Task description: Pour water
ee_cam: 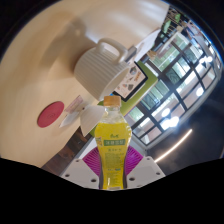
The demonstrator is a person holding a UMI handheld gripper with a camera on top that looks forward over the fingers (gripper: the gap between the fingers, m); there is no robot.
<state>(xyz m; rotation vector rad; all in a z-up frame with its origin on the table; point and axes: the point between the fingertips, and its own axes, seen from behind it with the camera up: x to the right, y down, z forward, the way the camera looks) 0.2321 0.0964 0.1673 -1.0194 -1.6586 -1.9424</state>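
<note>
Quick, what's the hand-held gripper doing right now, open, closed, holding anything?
Hand-held gripper: closed on the yellow bottle, both pink pads pressing its sides, bottle upright with its orange cap on.

Pale tabletop (45, 60): white ribbed cup (97, 62), red round coaster (51, 114) lying well apart.

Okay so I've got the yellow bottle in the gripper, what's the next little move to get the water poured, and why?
Probably carry the bottle toward the white cup before tilting further. The gripper is shut on the bottle, which is lifted off the table. Its orange cap still looks on and would need removing before any pour. The cup stands well beyond the fingers.
</note>
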